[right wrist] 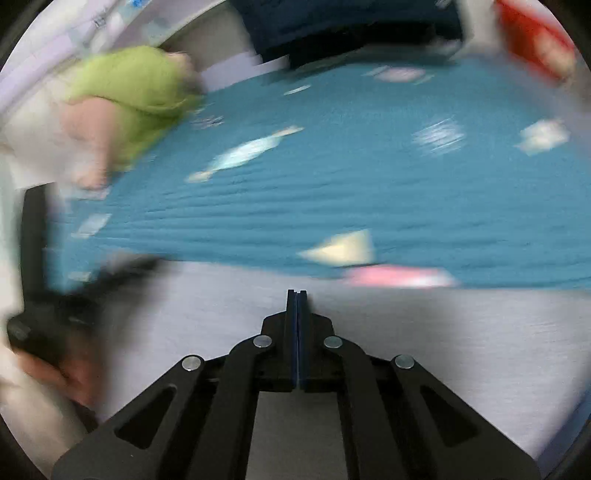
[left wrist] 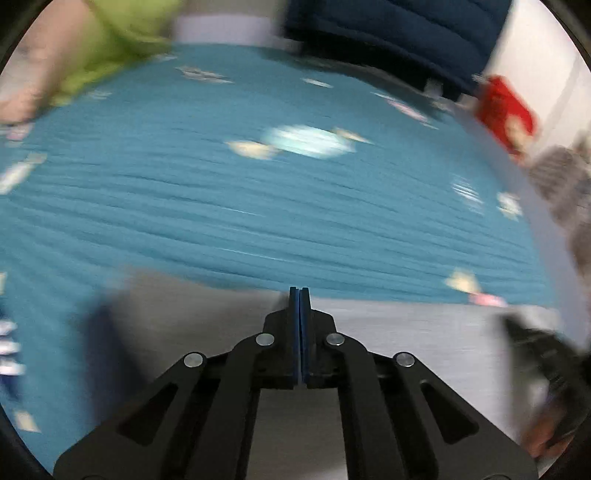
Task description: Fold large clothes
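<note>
Left wrist view: your left tool [left wrist: 299,291] has its pads pressed together, pinching nothing visible, above the grey garment [left wrist: 406,332] on the teal bedspread [left wrist: 221,206]. A green cloth [left wrist: 110,37] lies far left.

Right wrist view: your right tool [right wrist: 297,293] is likewise pressed together over the grey garment [right wrist: 443,332]; all is blurred.

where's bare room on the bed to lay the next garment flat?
Free: the wide middle of the teal sheet, bordered by the gray cloth near the shut right hand-held gripper and the dark blue item at the far edge. Crowded: the green garment at far left, the red item at far right.
</note>
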The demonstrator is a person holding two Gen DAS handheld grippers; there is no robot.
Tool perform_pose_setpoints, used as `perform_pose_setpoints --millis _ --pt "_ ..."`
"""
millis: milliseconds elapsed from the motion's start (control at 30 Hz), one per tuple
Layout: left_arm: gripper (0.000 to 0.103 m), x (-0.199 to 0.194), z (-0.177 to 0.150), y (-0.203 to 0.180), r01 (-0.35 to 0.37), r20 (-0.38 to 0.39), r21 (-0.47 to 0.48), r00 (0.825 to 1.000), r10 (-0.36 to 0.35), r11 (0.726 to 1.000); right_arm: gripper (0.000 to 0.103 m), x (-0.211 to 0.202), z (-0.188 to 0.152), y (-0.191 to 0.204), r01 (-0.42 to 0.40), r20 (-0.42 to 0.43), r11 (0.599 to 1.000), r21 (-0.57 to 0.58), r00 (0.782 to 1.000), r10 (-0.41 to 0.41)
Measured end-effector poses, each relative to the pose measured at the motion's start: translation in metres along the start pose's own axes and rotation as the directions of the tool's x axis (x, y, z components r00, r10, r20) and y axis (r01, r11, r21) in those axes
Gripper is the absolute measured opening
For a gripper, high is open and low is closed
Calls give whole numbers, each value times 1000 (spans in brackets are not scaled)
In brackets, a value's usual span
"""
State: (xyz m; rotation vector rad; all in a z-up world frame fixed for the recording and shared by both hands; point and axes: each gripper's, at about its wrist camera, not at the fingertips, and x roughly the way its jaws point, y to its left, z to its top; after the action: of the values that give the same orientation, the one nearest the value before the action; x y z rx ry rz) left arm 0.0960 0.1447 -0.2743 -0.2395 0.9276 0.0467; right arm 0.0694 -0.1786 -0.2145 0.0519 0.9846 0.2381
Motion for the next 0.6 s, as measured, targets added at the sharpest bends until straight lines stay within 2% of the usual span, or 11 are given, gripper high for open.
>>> perform_pose_setpoints --millis 67,100,167,200,267,300,333,400,467,533,600 --pt "2 -1 0 41 34 -17 -95 999 -35 995 0 -1 -5 -40 48 -21 994 95 999 -46" --pt "2 -3 0 60 28 -13 -124 999 -30 992 0 -5 -6 -60 103 -26 985 140 995 -101" --pt "2 -11 1 65 38 1 -111 999 -38 993 0 -19 -9 -86 153 -11 960 236 988 -155" --pt "2 -13 2 61 22 3 -105 1000 -22 994 0 -27 -10 -97 148 -2 946 287 988 -154" --pt "2 -18 5 50 -25 -1 -86 1000 25 996 0 -39 -11 -92 183 -4 941 286 982 -190" --pt "3 -25 5 42 -29 10 -69 999 30 997 4 -49 -9 -79 189 11 948 254 980 -199" --pt "3 -38 4 34 11 36 -60 999 -8 998 3 -57 -7 -67 163 34 956 245 984 -177" --pt "3 -59 -3 18 88 52 -45 995 -86 995 4 -71 -7 -35 24 85 972 233 995 -45" --pt "3 -73 -17 -12 178 17 4 984 -178 984 4 -72 -12 5 -77 87 982 172 994 62" --pt "3 -72 -32 -30 250 -33 18 968 -250 968 5 -58 -25 46 -172 25 980 96 985 170" --pt "3 -59 -53 -42 256 -106 28 962 -251 966 2 -38 -40 66 -167 -61 985 39 984 169"
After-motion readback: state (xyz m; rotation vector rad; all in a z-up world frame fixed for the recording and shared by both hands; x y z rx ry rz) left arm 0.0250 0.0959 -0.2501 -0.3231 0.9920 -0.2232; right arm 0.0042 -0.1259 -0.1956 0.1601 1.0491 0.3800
